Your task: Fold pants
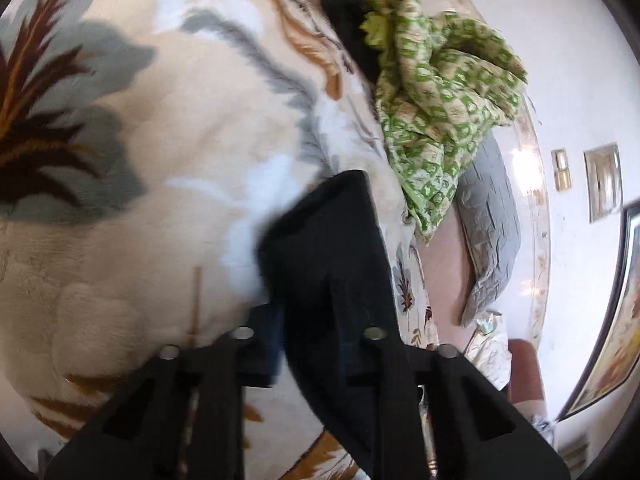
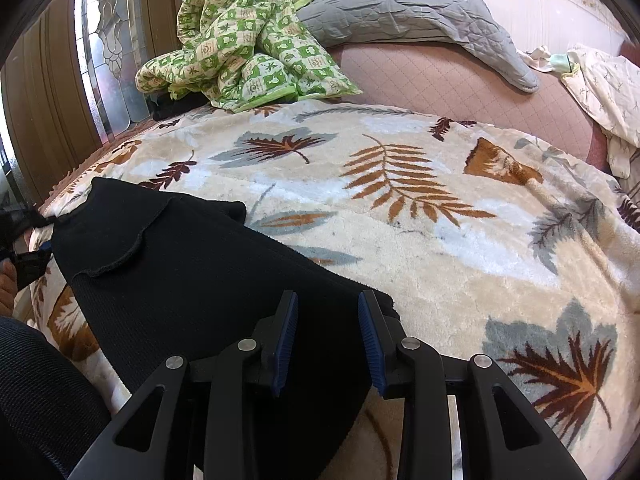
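While the pants [image 2: 192, 280] run lengthwise leftward from the right gripper [image 2: 328, 336], jaws narrowly parted astride their end, the left gripper [image 1: 320, 280] pinches the far end.

My left wrist view sits very close over the leaf-print blanket [image 1: 132, 184], rolled sideways, black pants [image 1: 332, 264] filling the foreground, wall at the right. My right wrist view looks down along the bed from nearer its edge, further back. Both share the blanket, pants, green quilt [image 2: 240, 40] and grey pillow [image 2: 420, 12].
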A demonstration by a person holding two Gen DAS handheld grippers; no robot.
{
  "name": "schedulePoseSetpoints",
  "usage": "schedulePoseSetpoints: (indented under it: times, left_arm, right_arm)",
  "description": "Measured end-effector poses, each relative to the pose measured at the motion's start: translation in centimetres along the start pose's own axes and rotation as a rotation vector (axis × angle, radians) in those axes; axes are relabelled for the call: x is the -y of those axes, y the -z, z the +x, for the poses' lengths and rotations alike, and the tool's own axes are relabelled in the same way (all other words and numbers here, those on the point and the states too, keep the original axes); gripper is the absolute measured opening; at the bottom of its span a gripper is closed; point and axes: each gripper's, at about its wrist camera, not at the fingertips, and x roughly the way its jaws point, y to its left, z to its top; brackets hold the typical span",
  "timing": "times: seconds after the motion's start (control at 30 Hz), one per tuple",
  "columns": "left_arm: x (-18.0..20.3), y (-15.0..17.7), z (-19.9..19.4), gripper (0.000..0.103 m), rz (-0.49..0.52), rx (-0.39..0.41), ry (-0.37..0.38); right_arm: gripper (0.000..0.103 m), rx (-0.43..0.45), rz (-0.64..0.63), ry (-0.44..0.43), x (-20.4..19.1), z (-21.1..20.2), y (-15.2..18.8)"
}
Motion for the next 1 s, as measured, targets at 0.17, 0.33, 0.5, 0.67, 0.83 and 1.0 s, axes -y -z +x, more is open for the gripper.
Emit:
schedulePoseSetpoints:
  times: [0.17, 0.33, 0.5, 0.67, 0.83, 1.0]
  left_arm:
    - [3.9, 1.5, -1.3, 0.008, 0.269, 0.077, -0.085]
    - [10.8, 5.1, -2.2, 0.008, 0.662, 0.135, -0.062]
    - [16.5, 8.7, -2.2, 0.007, 0.843, 0.020, 0.077]
    - [20.9, 12.1, -1.3, 0.007, 0.967, -0.075, 0.114]
    - [23.6, 15.4, 0.6, 0.007, 1.092, -0.228, 0.092]
    - [25.0, 19.4, 2.4, 0.007, 1.087, -0.399, 0.059]
  right_arm:
    - [0.033, 0.000, 0.002, -0.001, 0.0, 0.0, 0.0]
    - [0.056, 0.003, 0.002, 0.023, 0.0, -0.1, -0.1]
    - [0.085, -0.035, 0.133, 0.019, 2.4, 0.1, -0.1]
    - [0.083, 0.003, 0.114, 0.021, 2.1, -0.9, -0.3]
    - [0.083, 0.039, 0.143, 0.049, 2.5, -2.3, -0.7]
    - [0.083, 0.076, 0.297, 0.107, 5.4, -4.4, -0.7]
